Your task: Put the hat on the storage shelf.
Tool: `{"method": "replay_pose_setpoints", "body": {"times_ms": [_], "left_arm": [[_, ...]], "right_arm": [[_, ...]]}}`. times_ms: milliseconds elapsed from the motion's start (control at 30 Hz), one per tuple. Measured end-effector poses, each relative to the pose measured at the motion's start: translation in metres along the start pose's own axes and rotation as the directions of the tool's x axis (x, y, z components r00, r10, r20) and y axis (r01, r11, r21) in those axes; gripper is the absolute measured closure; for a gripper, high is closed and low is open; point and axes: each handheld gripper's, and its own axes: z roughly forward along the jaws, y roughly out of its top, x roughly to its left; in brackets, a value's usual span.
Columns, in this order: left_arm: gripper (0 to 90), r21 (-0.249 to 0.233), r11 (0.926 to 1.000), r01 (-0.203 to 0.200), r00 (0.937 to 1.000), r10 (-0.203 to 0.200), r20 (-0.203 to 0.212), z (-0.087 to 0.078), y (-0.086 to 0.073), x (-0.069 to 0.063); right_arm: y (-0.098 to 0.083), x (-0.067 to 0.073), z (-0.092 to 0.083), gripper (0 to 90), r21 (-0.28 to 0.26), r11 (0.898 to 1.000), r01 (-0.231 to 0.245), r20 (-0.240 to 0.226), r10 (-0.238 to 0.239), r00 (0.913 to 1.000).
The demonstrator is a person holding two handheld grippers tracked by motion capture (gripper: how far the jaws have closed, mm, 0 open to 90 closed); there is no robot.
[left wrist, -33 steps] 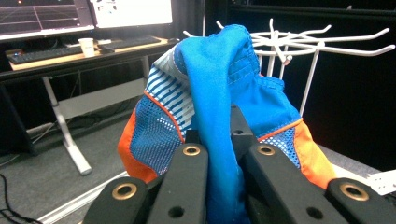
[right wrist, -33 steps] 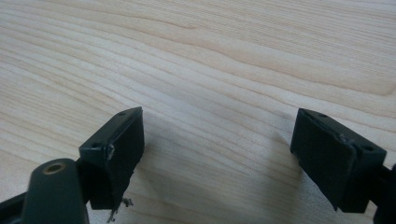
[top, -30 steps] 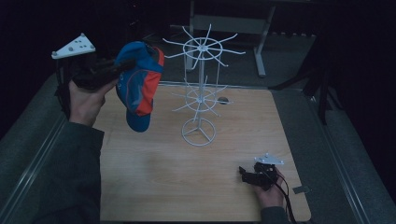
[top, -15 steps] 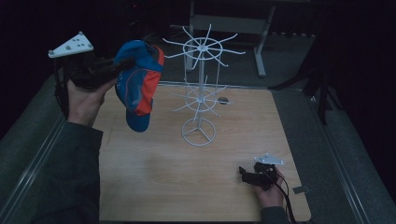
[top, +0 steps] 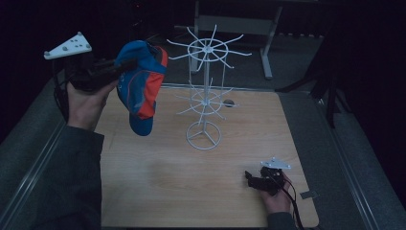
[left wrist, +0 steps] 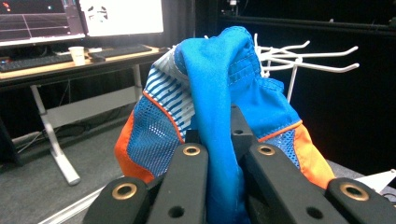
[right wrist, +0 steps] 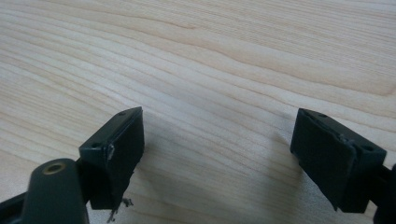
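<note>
Left gripper (top: 122,64) clamps blue-orange cap (top: 141,88) aloft beside white hook rack (top: 206,91); right gripper (right wrist: 217,158) gapes idle on table (top: 167,187); hanging likely next, needs hook alignment

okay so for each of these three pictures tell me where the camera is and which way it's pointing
High view: above the person's side, facing forward and down at the table; both forearms, left gripper and right gripper show.
Left gripper view: rides that gripper, facing the cap it clamps.
Right gripper view: faces down at bare table between open jaws.
Shared: cap and rack in high and left views.
</note>
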Motion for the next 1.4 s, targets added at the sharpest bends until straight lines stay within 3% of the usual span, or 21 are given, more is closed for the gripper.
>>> {"method": "replay_pose_setpoints", "body": {"times_ms": [733,1400], "left_arm": [[89.3,-0.027,0.9996,0.004,0.9996,-0.003,0.029,-0.0055,0.0012,-0.0035],[89.3,-0.034,0.9994,0.005,0.9977,-0.003,0.068,-0.001,0.0008,-0.0091]], "right_arm": [[0.0,-0.0001,0.0,17.3,-0.001,1.0,0.002,0.001,-0.002,1.0],[0.0,-0.0002,0.0001,17.3,-0.001,1.0,0.002,0.001,-0.002,1.0]]}}
